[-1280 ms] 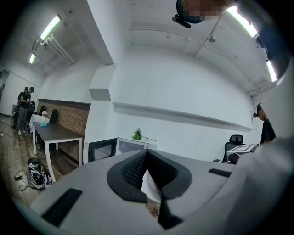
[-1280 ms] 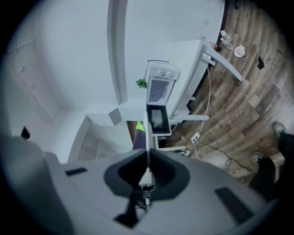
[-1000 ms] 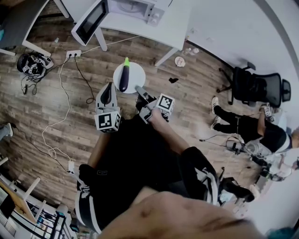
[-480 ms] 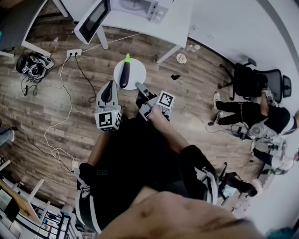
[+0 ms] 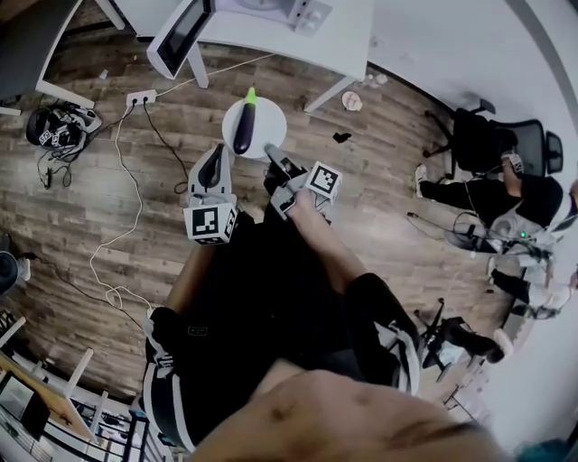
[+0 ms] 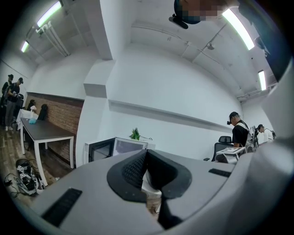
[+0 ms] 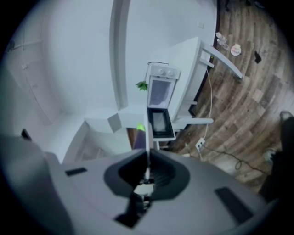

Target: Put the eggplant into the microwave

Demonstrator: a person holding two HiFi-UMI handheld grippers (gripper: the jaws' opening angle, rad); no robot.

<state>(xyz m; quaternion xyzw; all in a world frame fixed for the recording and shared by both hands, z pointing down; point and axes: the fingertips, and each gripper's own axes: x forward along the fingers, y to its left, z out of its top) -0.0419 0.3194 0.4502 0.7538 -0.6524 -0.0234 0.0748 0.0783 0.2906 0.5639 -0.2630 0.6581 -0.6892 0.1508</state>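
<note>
Head view shows the eggplant (image 5: 243,132) lying on a white plate (image 5: 270,122), at 12 o'clock from the person. Its long side runs from 6 to 12, with the green end toward the microwave (image 5: 298,11). The right gripper (image 5: 270,152) is nearer. It is closed tight on the plate's rim at 5 o'clock, so it carries plate and eggplant together. The left gripper (image 5: 215,153) is near the plate at 8 o'clock, closed with nothing in it. The microwave sits on a table (image 5: 350,41), well apart at 12. Its open door (image 5: 178,38) sticks out at 11, and a table leg (image 5: 196,70) stands close by. I think the plate must pass both.
</note>
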